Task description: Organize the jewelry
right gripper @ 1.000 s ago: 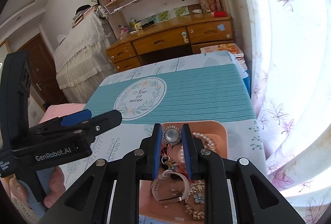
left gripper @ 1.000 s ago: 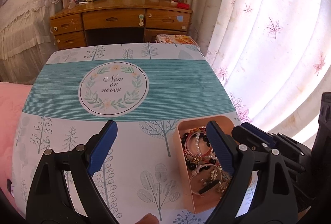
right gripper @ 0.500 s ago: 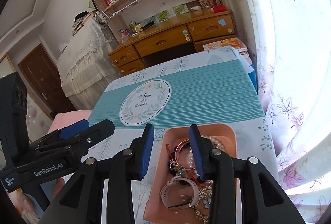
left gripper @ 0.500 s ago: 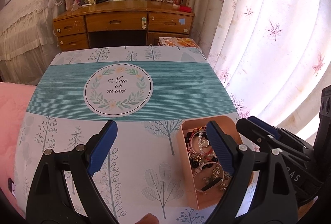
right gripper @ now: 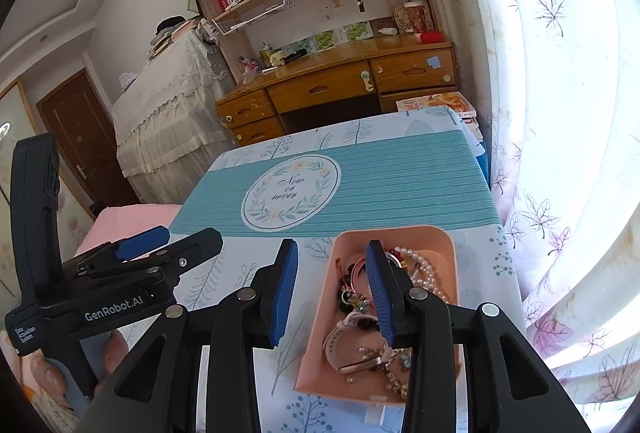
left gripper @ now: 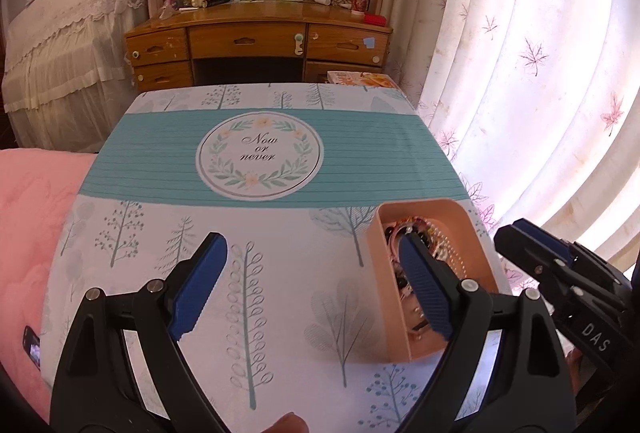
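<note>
The bench cloth (left gripper: 160, 169) reads "Now or never". The left tool (left gripper: 316, 289), marked "GenRobot.AI", gapes wide and empty; the right tool (right gripper: 332, 289), just parted, empty, straddles the pink jewelry tray's (right gripper: 450, 245) near wall.

tangled jewelry (right gripper: 372, 317) partly hidden behind right gripper (right gripper: 332, 293) finger

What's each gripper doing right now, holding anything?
Left gripper: open wide, empty.
Right gripper: open, empty, fingers just opened above the pink tray.
</note>
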Action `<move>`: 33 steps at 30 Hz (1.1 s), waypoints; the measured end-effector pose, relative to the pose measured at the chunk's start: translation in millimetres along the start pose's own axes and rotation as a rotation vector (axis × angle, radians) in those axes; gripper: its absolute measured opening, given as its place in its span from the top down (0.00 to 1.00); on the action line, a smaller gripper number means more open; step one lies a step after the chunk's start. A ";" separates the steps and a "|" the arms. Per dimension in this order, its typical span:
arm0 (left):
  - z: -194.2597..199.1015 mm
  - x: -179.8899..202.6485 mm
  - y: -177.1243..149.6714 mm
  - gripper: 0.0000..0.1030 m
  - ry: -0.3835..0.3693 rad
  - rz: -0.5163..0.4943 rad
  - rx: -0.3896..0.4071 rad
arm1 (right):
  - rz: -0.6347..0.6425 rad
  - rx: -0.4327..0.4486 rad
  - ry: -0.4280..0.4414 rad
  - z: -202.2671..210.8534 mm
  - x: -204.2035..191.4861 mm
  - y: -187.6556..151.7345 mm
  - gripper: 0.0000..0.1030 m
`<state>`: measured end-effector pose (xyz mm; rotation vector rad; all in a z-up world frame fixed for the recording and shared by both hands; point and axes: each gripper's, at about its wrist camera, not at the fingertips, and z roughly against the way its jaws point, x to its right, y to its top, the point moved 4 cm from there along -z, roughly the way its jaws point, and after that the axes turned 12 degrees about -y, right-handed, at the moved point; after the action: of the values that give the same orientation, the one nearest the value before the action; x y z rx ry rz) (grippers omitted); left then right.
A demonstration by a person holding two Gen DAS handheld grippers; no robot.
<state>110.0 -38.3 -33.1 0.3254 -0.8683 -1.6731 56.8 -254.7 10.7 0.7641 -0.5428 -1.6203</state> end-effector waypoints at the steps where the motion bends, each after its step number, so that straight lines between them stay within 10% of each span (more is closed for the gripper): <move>1: 2.9 -2.1 -4.8 0.16 0.006 0.002 -0.003 | 0.001 0.000 0.002 4.1 -2.4 -3.3 0.65; 22: 100.3 16.6 -46.4 0.16 0.134 -0.045 0.107 | 0.060 0.130 -0.009 119.1 -65.3 -57.6 0.29; 33: 101.3 11.5 -46.4 0.16 0.168 -0.024 0.127 | 0.066 0.128 -0.040 124.3 -73.0 -54.2 0.27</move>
<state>9.7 -8.6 7.0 0.5573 -0.8490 -1.5908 -65.2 -181.0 69.0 0.8016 -0.6988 -1.5536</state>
